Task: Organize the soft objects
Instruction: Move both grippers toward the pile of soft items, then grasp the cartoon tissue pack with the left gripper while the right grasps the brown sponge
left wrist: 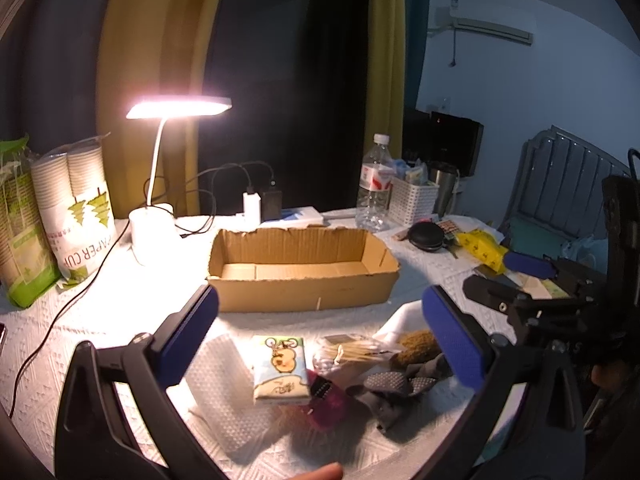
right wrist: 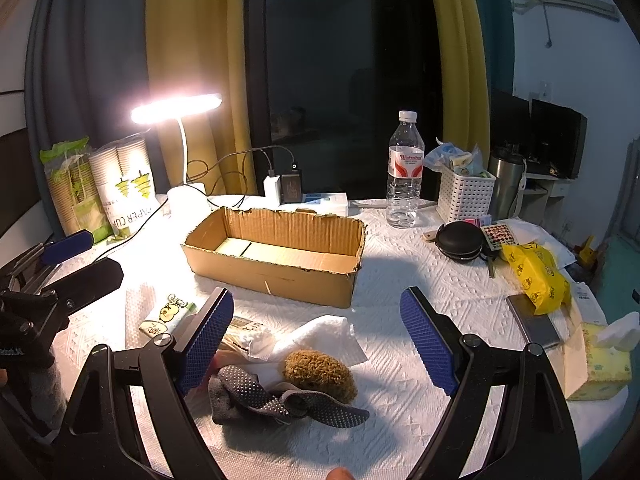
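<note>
grey dotted sock [right wrist: 280, 398] crumpled, brown fuzzy pouch [right wrist: 320, 372]

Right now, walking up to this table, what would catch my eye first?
Probably the glowing desk lamp at the back left, flooding the white tablecloth with light. Next, the empty cardboard box in the middle. In front of it lies a jumble of soft things: a grey dotted sock, a brown fuzzy sponge and a cartoon tissue pack, framed by the open blue-padded left gripper and right gripper.
</note>
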Demonstrator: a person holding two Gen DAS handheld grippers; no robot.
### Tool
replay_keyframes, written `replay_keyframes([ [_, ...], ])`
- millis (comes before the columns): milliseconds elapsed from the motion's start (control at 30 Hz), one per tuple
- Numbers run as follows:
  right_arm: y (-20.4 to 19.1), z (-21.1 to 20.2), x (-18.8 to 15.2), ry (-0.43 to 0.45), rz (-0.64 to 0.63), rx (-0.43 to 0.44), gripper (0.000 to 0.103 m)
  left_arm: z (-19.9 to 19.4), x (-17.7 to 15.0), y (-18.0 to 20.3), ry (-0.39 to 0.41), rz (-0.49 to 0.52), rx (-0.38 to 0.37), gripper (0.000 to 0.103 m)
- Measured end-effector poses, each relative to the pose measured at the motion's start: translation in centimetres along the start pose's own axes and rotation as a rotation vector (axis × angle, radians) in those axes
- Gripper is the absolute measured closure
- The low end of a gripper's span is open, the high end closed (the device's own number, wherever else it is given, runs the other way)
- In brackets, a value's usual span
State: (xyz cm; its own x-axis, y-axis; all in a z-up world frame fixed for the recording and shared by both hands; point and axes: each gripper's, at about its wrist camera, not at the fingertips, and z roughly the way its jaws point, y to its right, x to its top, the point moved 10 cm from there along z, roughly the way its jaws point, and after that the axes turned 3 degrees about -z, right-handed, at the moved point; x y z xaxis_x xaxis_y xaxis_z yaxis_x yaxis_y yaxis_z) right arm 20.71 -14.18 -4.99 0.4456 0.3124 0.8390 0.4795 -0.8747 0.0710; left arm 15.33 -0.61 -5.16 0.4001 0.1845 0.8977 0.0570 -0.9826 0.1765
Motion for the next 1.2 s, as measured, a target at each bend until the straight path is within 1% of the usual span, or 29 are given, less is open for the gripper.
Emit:
replay_keyframes([
  [333,-0.8,-0.2,-0.1,-0.007,-0.011,0.018,0.015,0.3,-0.5,-0.6,-0.013,-0.004,0.020,0.000],
  [667,-0.5,0.0,-0.9,-0.028,-0.009,-0.019,0.015,1.0,-2.7,-0.5,-0.052,0.007,0.010,0.000],
  [800,-0.4,0.4,-2.5,-0.064,-0.012,-0.028,0.015,1.5,-4.0,-0.4,-0.081,0.012,0.007,0.000],
  [967,-0.2,2.1,-5.8,-0.147,-0.006,-0.021,0.015,2.7,-5.7,-0.3,-0.131,0.034,0.018,0.001],
  [1033,0.2,2.7,-6.7,-0.169,0.006,-0.016,0.015,3.3,-6.4,-0.4,-0.151,0.044,0.030,0.001],
  [1100,0.4,3.2,-7.2,-0.184,0.020,-0.001,0.015,3.9,-6.8,-0.7,-0.157,0.066,0.063,0.001],
  [1200,0.8,3.7,-7.2,-0.184,0.031,0.020,0.015,5.0,-7.1,-0.7,-0.169,0.090,0.087,0.002],
])
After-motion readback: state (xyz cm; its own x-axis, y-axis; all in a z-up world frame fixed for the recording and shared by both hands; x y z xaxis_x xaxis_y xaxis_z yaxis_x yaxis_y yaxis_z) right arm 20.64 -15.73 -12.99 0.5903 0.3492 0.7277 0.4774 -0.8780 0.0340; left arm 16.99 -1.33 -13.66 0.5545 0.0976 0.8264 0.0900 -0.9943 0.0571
